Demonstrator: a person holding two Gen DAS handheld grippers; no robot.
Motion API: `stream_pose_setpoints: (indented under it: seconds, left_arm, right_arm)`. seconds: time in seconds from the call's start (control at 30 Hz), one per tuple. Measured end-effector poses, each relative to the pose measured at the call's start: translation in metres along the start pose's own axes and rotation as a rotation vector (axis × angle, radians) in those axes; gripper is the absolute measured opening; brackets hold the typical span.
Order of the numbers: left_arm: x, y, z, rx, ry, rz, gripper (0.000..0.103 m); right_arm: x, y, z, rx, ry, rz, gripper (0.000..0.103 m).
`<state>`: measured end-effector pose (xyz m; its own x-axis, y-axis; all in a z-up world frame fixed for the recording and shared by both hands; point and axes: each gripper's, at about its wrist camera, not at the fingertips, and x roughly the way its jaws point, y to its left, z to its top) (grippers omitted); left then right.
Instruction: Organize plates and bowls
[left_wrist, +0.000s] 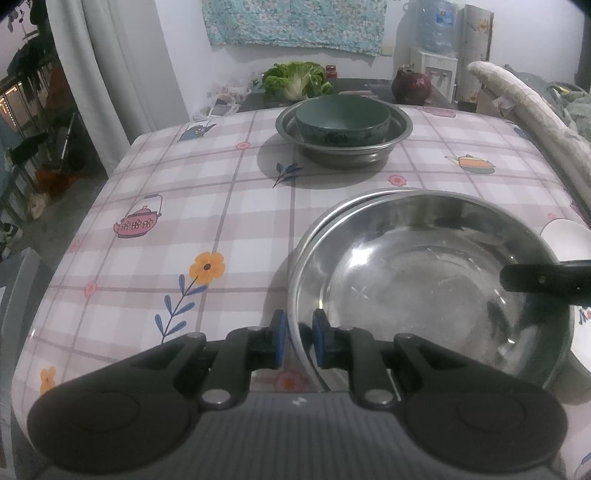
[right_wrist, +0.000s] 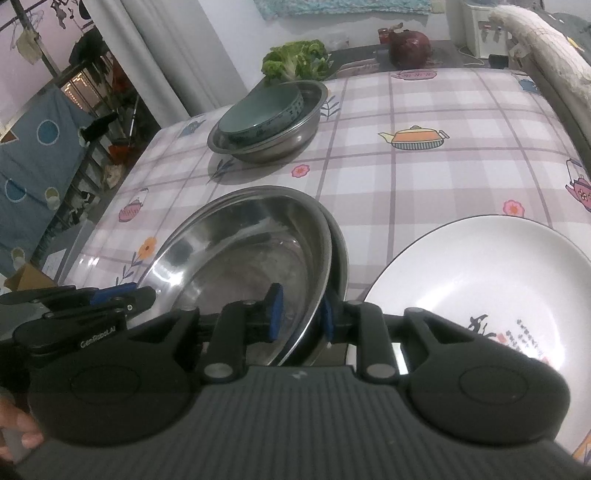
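A steel plate (left_wrist: 424, 280) lies on top of another steel plate (left_wrist: 354, 201) near the table's front. My left gripper (left_wrist: 298, 338) straddles the top plate's left rim, pads slightly apart from it. My right gripper (right_wrist: 300, 312) straddles the same plate (right_wrist: 236, 251) at its right rim, and the plate sits tilted over the lower one (right_wrist: 338, 251). A green bowl (left_wrist: 341, 120) sits inside a steel basin (left_wrist: 399, 127) at the far side, also in the right wrist view (right_wrist: 258, 118). A white plate (right_wrist: 476, 280) lies to the right.
The table has a checked cloth (left_wrist: 184, 206) with teapot prints. Lettuce (left_wrist: 295, 79) and a red cabbage (left_wrist: 412, 86) lie behind the basin. A water dispenser (left_wrist: 434, 70) and a padded chair back (left_wrist: 532, 107) stand at the far right. A curtain and clutter are left.
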<state>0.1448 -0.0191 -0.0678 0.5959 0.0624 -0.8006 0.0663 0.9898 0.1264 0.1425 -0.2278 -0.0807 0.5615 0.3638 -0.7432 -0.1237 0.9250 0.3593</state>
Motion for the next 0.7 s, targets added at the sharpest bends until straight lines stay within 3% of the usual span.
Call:
stream_pose_setpoints:
  seconds: [0.17,0.43,0.7]
  left_arm:
    - [-0.005,0.004,-0.002,-0.011,-0.003,-0.01,0.02]
    - [-0.015,0.017,-0.008,-0.066,-0.001,-0.068,0.026]
    - [-0.028,0.021,-0.014,-0.072,-0.031,-0.076,0.026]
  right_arm:
    - [0.0,0.006,0.001,-0.018,0.005,-0.006,0.033]
    - [-0.002,0.015,0.002,-0.022,-0.008,-0.02,0.057]
    - [-0.012,0.015,0.004,-0.04,-0.047,-0.073,0.061]
